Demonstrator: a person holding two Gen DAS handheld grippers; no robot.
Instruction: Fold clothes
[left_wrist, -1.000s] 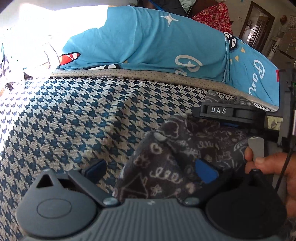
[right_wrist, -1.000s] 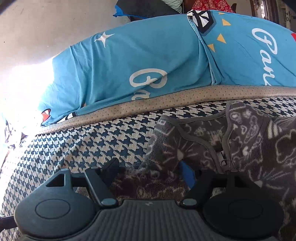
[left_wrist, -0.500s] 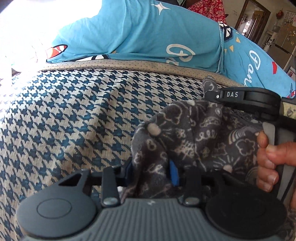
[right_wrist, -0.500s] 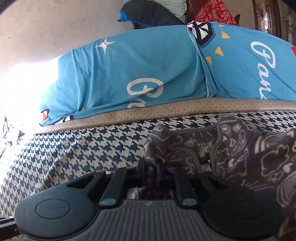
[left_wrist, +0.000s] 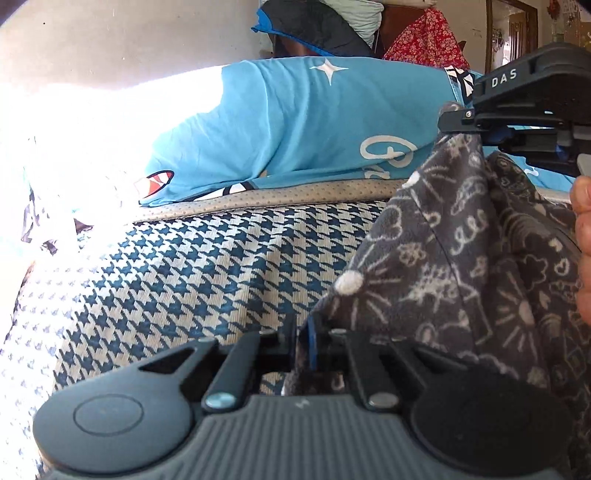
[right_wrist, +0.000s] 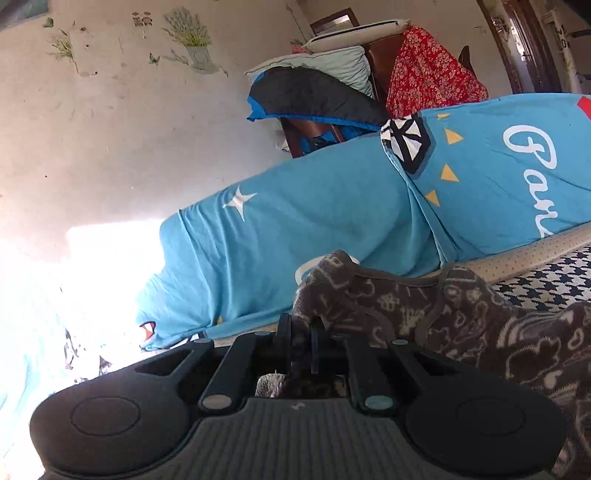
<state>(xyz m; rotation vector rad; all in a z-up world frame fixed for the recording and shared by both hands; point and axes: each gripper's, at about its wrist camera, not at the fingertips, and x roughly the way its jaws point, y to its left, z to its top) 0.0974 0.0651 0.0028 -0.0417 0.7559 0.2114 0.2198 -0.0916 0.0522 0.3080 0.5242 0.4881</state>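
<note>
A dark grey fleece garment (left_wrist: 461, 266) with white doodle print hangs lifted over the houndstooth bed cover (left_wrist: 207, 273). My left gripper (left_wrist: 302, 345) is shut on its lower edge. My right gripper (right_wrist: 300, 341) is shut on another edge of the same garment (right_wrist: 443, 310), near a grey-trimmed hem. In the left wrist view the right gripper (left_wrist: 476, 127) appears at upper right, pinching the cloth's top corner, with a hand (left_wrist: 581, 236) on its handle.
A bright blue printed bedsheet (right_wrist: 332, 229) covers a bulky mound along the bed's far side. Behind it are a chair piled with dark, pale and red floral cloth (right_wrist: 432, 74) and a stained wall. Glare washes out the left.
Both grippers went from open around the fleece to shut on it. The right gripper has risen, lifting its corner off the bed; the garment now hangs stretched between the two.
</note>
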